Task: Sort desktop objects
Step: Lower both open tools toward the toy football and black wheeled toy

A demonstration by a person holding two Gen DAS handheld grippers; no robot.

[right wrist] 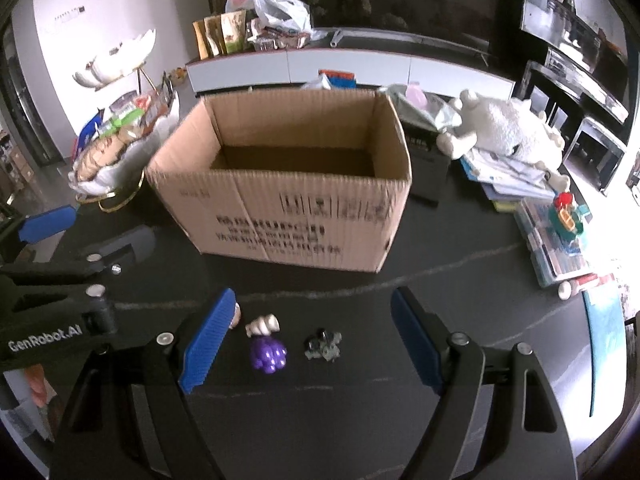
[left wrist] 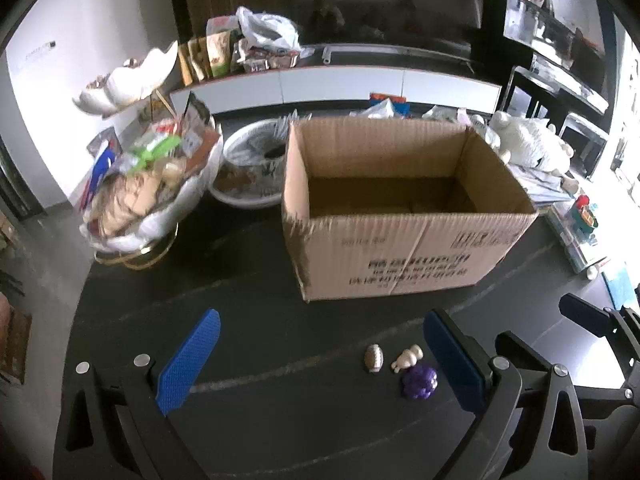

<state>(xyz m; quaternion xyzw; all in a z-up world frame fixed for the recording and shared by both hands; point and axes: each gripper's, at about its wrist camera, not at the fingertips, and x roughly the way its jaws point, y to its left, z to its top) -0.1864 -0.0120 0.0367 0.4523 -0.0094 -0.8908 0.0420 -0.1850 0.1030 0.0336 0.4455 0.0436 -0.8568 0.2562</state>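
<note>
Where visible, seemingly bare interior of open cardboard box (left wrist: pixel 384 248), grippers apart.

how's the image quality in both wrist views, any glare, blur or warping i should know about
Left wrist view: strong fisheye bending, dark corners, the right edge blown out by bright light, the snack basket smeared, print on the cardboard box unreadable. Right wrist view: same warping, glare washing out the right side near the plush toy, box text soft, the purple toy fairly clear.
</note>
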